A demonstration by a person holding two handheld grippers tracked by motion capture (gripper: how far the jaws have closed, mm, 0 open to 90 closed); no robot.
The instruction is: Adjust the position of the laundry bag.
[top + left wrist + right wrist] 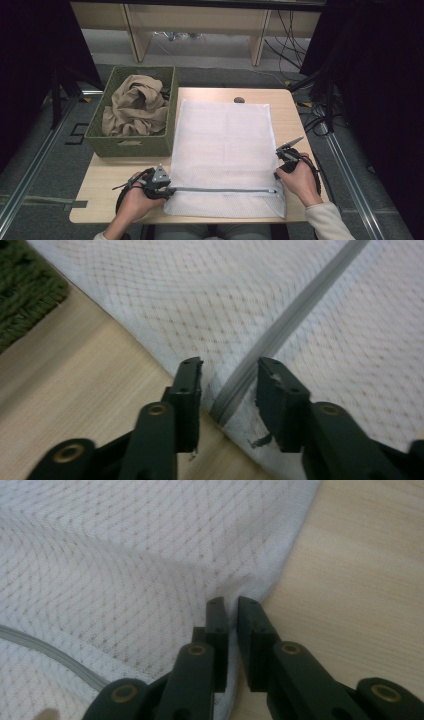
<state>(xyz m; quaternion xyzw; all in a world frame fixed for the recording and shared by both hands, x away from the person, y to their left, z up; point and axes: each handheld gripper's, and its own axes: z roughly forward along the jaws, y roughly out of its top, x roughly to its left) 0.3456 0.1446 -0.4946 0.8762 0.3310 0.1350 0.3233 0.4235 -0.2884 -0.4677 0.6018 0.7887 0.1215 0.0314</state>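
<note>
A white mesh laundry bag [225, 145] lies flat on the wooden table [115, 172], its grey zipper [220, 190] running across the near end. My left gripper [170, 191] sits at the bag's near-left corner. In the left gripper view its jaws [230, 375] stand apart on either side of the zipper's end [235, 395] without pressing it. My right gripper [278, 167] is at the bag's right edge. In the right gripper view the jaws [231, 605] are close together, with the puckered edge of the mesh [125, 555] in the narrow gap between them.
A green woven basket [132, 145] holding crumpled beige cloth [137, 105] stands at the table's far left, touching the bag's left side. A small dark round mark [239, 99] sits beyond the bag. Bare wood shows left of the left gripper and along the right edge [360, 555].
</note>
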